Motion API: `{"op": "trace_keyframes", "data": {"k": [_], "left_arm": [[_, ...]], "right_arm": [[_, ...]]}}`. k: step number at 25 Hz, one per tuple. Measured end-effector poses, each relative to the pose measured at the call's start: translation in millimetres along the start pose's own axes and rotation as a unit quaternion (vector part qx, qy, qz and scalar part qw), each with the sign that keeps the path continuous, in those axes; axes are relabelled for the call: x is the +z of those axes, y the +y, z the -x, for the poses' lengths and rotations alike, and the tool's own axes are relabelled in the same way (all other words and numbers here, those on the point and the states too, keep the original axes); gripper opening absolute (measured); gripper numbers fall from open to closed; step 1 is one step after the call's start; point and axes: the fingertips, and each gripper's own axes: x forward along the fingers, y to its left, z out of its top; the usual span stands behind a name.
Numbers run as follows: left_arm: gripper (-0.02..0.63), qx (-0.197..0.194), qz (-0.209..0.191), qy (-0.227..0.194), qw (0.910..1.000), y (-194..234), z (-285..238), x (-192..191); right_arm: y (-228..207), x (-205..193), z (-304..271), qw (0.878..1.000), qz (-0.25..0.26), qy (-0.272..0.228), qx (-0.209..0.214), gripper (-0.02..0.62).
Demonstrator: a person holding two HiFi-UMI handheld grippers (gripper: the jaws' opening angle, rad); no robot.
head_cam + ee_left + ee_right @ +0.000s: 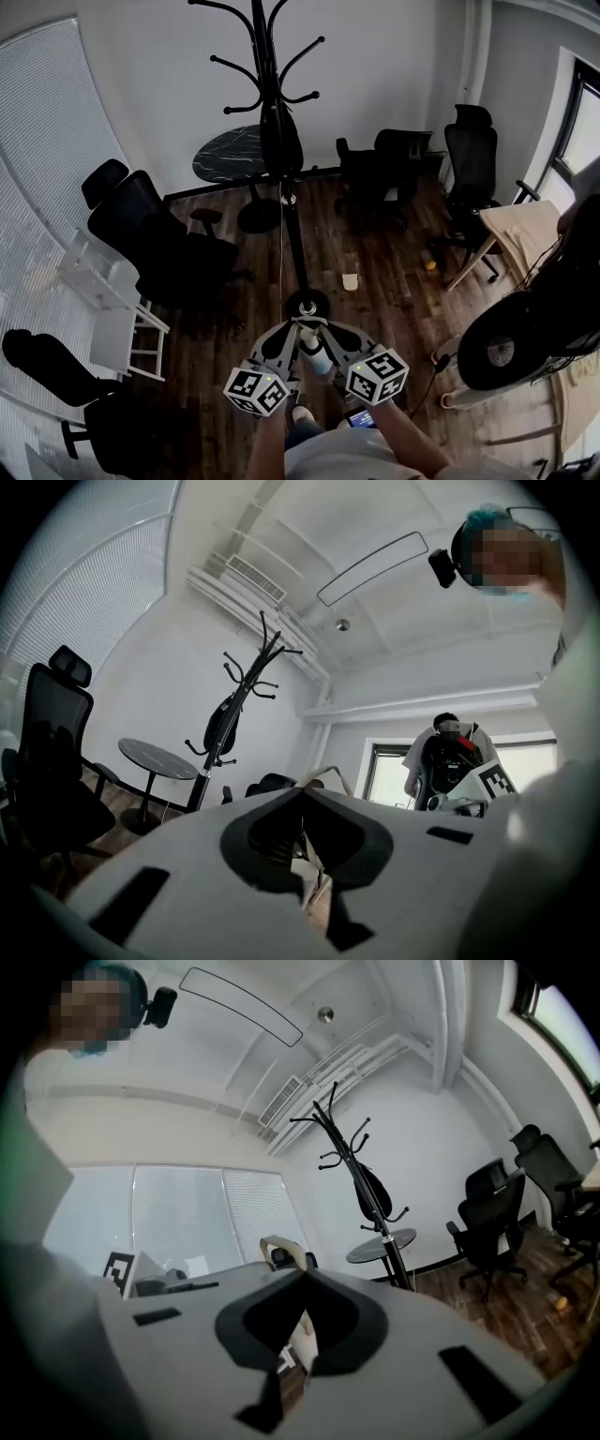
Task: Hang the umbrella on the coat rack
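Note:
A black coat rack (281,187) stands on the wooden floor, its round base (307,304) just ahead of me. The folded black umbrella (280,141) hangs against its pole below the hooks. It also shows in the left gripper view, umbrella (223,724) on the rack (246,682), and in the right gripper view, umbrella (372,1190) on the rack (345,1147). My left gripper (286,330) and right gripper (328,330) sit side by side near the base, well below the umbrella. Both are shut with nothing between the jaws.
A round dark table (230,155) stands behind the rack. Black office chairs (155,244) sit to the left, with more chairs (469,159) at the back right. A white shelf (112,300) is at left, a wooden desk (525,234) at right. Another person (450,761) stands by the window.

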Motion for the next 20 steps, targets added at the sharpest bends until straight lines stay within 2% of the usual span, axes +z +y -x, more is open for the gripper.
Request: {"op": "trace_keyframes", "data": {"k": [12, 20], "left_arm": [[0.021, 0.004, 0.018, -0.009, 0.9998, 3.3, -10.0, 11.0], [0.02, 0.0, 0.029, -0.007, 0.9996, 37.7, -57.9, 3.5]], "right_arm": [[-8.7, 14.1, -10.7, 1.0, -0.006, -0.006, 0.004, 0.012], [-46.2, 13.7, -46.7, 1.0, -0.016, 0.002, 0.002, 0.012]]}}
